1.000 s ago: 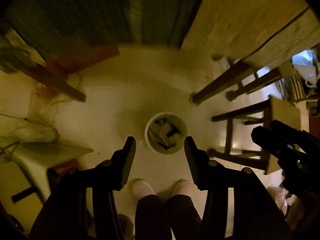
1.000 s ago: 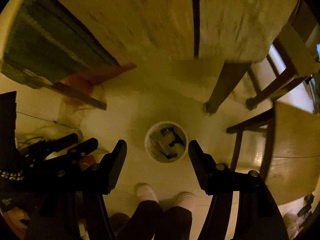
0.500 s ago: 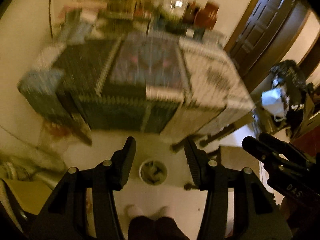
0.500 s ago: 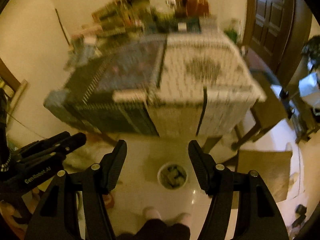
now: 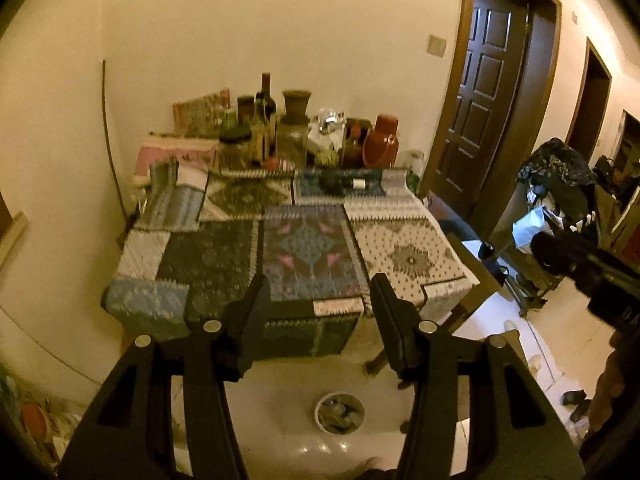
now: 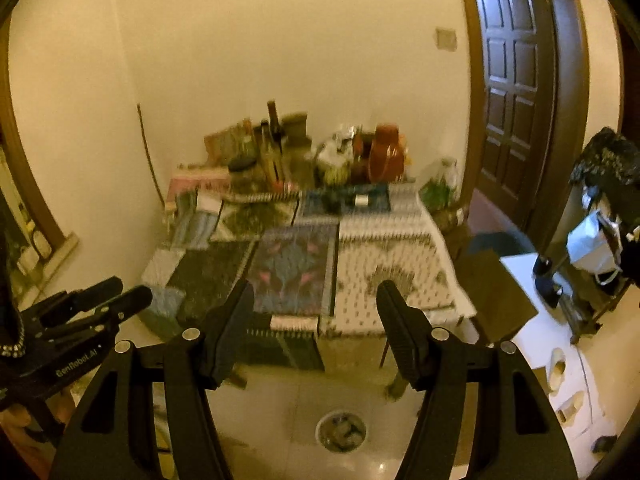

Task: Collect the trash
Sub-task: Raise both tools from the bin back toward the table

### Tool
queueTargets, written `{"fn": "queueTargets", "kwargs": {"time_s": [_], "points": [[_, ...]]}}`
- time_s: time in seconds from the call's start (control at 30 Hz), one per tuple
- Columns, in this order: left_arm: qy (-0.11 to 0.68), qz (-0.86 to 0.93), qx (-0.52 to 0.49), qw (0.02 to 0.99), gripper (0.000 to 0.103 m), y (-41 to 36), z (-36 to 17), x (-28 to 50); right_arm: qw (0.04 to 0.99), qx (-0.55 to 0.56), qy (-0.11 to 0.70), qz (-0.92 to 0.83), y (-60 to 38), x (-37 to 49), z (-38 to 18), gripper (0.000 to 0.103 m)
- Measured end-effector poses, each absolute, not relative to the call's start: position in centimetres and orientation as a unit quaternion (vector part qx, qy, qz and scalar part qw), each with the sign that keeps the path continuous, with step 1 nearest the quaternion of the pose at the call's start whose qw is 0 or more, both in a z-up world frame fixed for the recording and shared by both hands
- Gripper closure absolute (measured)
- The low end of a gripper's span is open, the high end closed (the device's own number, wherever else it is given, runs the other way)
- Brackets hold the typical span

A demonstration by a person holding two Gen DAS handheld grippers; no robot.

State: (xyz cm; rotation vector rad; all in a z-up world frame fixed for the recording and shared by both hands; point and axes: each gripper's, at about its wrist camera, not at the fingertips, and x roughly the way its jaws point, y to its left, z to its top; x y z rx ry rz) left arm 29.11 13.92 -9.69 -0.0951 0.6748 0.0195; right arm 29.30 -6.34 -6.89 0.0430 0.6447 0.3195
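Note:
A white round trash bin with crumpled scraps inside stands on the pale floor in front of the table, far below both grippers. My left gripper is open with nothing between its fingers. It is held high, level with the near edge of the table's patchwork cloth. My right gripper is also open and holds nothing, and it is just as high. In the right wrist view the left gripper shows at the left edge. A dark bottle lies on its side on the cloth.
Bottles, jars and a red jug crowd the table's back edge by the wall. A dark wooden door is at the right. A chair stands by the table's right side. A cluttered rack and pale slippers fill the right floor.
Both grippers rose and tilted upward together. The views swung from the bin and floor under the table up to the table top. The bin now looks small and low. The jaws look unchanged.

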Motion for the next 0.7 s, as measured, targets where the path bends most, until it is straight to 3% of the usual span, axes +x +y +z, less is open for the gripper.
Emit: {"fn": "queueTargets", "kwargs": {"time_s": [0.1,0.2,0.27,0.7], "points": [[0.316,0.008,-0.039,0.948,0.042,13.8,-8.4,29.3,0.942,0.021,0.301,0.147,-6.6,30.2,-6.0,0.04],[0.295,0.01,-0.034,0.955,0.031,13.7,-7.2,30.4,0.947,0.026,0.288,0.138,-7.0,31.1,-5.6,0.024],[0.286,0.016,-0.031,0.958,0.012,13.6,-6.8,31.3,0.951,0.032,0.277,0.131,-7.4,31.8,-5.4,0.016],[0.277,0.04,-0.014,0.96,0.01,9.3,-5.6,44.3,0.943,0.034,0.291,0.157,-11.3,43.9,-5.2,0.015]]}}
